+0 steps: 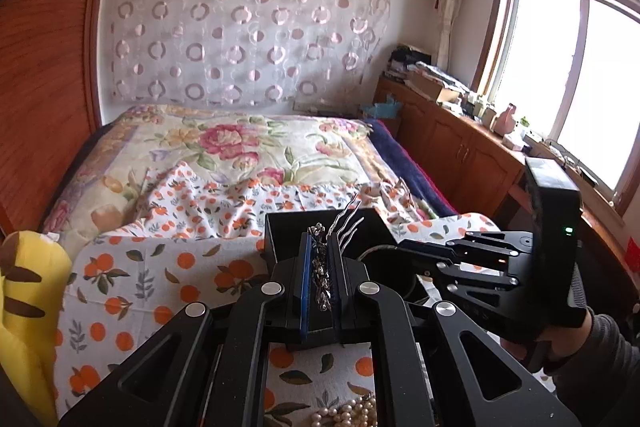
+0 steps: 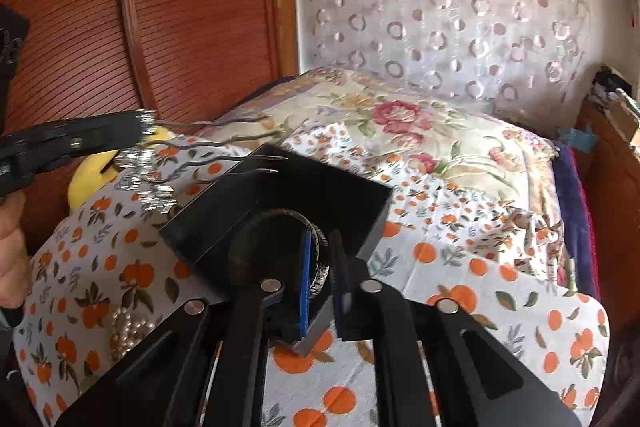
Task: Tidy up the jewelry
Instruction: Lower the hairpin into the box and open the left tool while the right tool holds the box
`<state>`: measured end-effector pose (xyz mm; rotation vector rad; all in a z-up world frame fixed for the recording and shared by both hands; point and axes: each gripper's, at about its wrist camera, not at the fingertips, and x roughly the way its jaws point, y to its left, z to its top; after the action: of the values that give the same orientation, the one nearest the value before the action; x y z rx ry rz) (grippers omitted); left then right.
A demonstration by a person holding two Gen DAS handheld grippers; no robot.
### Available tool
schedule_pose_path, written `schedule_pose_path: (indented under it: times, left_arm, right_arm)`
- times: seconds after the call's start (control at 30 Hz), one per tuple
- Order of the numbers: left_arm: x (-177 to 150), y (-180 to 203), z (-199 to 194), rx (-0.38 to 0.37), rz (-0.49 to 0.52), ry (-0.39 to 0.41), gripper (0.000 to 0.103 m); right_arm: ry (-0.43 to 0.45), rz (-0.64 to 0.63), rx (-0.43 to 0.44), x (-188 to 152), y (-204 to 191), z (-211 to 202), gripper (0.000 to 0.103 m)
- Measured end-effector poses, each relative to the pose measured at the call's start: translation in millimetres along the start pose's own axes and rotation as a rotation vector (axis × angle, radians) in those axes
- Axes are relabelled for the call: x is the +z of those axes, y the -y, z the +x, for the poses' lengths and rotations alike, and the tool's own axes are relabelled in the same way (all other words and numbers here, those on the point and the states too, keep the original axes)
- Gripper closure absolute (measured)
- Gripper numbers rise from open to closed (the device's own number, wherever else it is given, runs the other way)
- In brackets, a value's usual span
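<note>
A silver hair comb point(image 1: 329, 259) is clenched in the left hand-held gripper point(image 1: 323, 269) above the black box point(image 2: 280, 203); the right hand-held gripper point(image 2: 325, 267) is loosened around a bangle point(image 2: 316, 247). The comb should be lowered prongs-first, clear of the rim.

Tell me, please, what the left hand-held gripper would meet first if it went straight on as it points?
Probably the black box: the left hand-held gripper, shut on a silver hair comb, points at it, though depth is unclear.

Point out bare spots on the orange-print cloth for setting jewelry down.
Free: the orange-print cloth right of the black box. Crowded: left of the box, with the pearls, the silver hair comb and the left gripper.
</note>
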<state>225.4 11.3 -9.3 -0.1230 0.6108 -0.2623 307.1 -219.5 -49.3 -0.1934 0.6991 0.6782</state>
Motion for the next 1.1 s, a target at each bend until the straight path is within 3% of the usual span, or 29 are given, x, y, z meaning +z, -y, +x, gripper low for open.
schedule_pose_path:
  times: [0.5,1.03,1.1]
  left_arm:
    - [2,-2,47,-0.053,-0.020,-0.091,0.096]
    - [-12,-9,79,-0.158,-0.130,-0.236,0.096]
    - [-14,-10,83,-0.141,-0.136,-0.250,0.096]
  right_arm:
    - [0.030,0.012,-0.083,-11,15,-31,0.088]
    - [0.022,0.022,-0.094,-23,16,-39,0.088]
    - [0.020,0.022,-0.096,-24,15,-40,0.088]
